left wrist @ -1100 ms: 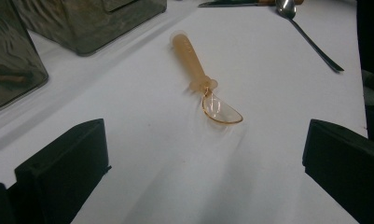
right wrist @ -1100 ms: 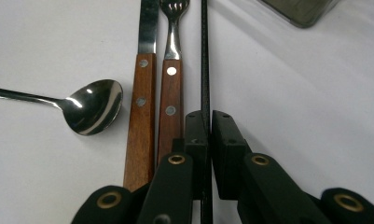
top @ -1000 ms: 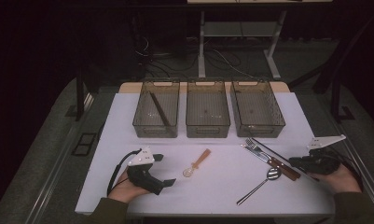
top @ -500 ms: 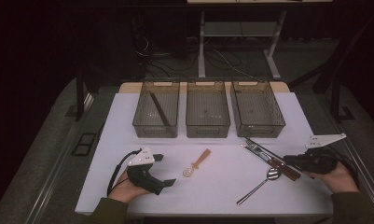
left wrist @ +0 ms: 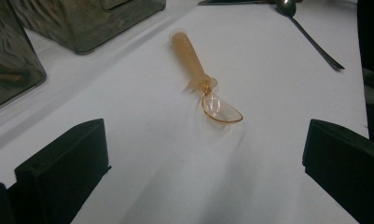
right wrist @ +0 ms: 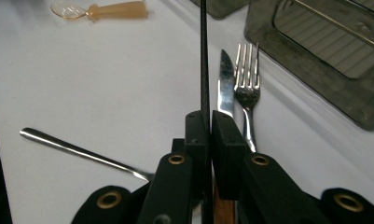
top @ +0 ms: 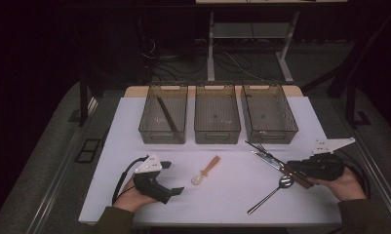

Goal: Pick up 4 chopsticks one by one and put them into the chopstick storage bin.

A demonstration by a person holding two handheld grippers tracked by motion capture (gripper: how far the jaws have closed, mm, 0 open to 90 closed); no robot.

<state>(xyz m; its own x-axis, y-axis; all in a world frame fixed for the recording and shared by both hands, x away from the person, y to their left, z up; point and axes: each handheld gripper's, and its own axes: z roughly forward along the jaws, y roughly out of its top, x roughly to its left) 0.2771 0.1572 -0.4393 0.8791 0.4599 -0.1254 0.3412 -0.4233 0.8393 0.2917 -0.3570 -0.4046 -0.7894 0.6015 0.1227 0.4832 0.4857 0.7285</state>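
Right gripper (right wrist: 208, 122) clamped on thin black chopstick (right wrist: 204, 56), which points straight ahead past steel knife (right wrist: 226, 84) and fork (right wrist: 246, 88) towards the translucent bins (top: 269, 116); left gripper (top: 169, 178) open, idle, farther off.

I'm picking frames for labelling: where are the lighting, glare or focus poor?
High view: dim, dark surroundings, only the white table lit. Left gripper view: the translucent orange plastic spoon is sharp, with soft shadows on the table. Right gripper view: glare on the steel knife blade and silver fork; the near black fingers look soft.
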